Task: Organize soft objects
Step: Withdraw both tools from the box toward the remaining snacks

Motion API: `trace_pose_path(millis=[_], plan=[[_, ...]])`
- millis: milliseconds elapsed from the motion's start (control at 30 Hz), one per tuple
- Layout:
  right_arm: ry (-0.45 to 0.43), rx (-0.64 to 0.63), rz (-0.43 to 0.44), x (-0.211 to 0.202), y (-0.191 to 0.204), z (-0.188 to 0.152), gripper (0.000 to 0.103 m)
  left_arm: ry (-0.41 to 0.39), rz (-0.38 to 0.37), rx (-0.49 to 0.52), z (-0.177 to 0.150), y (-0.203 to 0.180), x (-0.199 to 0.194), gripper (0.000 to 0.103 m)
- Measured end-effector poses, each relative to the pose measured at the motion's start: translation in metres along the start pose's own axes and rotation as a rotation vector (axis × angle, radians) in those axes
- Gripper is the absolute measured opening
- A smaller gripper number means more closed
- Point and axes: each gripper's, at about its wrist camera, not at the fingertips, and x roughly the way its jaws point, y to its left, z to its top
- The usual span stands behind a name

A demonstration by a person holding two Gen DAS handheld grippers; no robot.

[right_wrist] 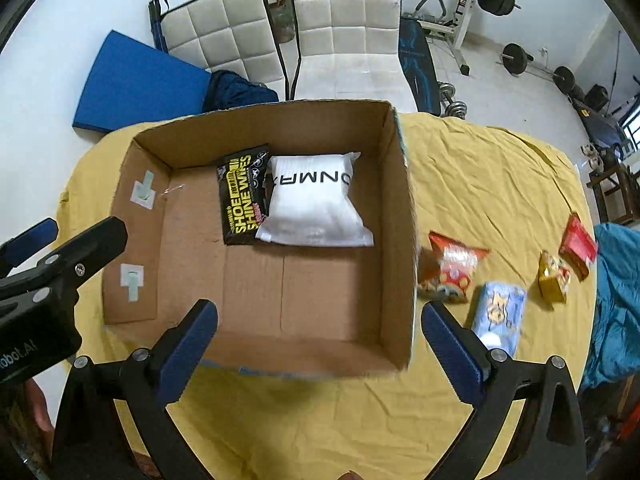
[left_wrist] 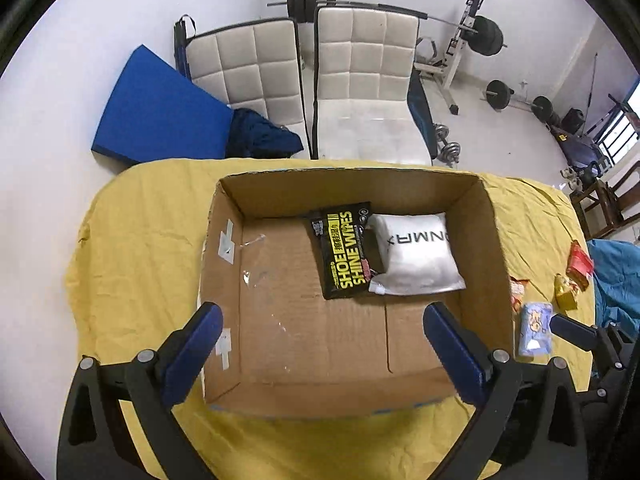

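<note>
Inside the cardboard box (right_wrist: 396,208) lie two packs; four sit outside; both tools gape empty.

You can read "SHOE SHINE WIPES" in yellow letters on the black packet (right_wrist: 242,200) inside the cardboard box (right_wrist: 404,216). The white pouch (right_wrist: 316,204) beside it shows upside-down letters, "NMAX". The left hand-held gripper (right_wrist: 24,256) body reads "obot.AI", mirrored.

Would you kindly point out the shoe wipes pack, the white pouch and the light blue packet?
shoe wipes pack (right_wrist: 241,204): right wrist view, on its yellow lettering.
white pouch (right_wrist: 316,208): right wrist view, middle of its face.
light blue packet (right_wrist: 500,312): right wrist view, on its printed front.
</note>
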Motion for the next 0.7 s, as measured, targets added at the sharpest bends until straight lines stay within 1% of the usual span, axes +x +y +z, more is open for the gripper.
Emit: trace_pose_path(millis=[100, 200, 267, 500, 633, 700], plan=[[-0.036, 0.004, -0.006, -0.015, -0.001, -0.014, 0.103, -0.017, -0.008, 0.002, -0.008, -0.001, -0.014, 0.103], [-0.046, 0.008, 0.005, -0.026, -0.002, -0.023, 0.103, -0.026, -0.016, 0.008, -0.014, -0.004, -0.026, 0.103], [-0.054, 0.010, 0.010, -0.033, -0.002, -0.028, 0.103, -0.035, -0.009, 0.020, -0.018, -0.007, -0.032, 0.103], [-0.076, 0.023, 0.019, -0.051, -0.013, -0.034, 0.103, -0.052, -0.027, 0.035, -0.021, -0.021, -0.048, 0.103], [-0.090, 0.058, 0.032, -0.061, -0.037, -0.037, 0.103, -0.064, -0.053, 0.038, -0.018, -0.038, -0.057, 0.103], [-0.095, 0.101, 0.039, -0.069, -0.064, -0.040, 0.103, -0.065, -0.072, 0.045, -0.015, -0.052, -0.061, 0.103]])
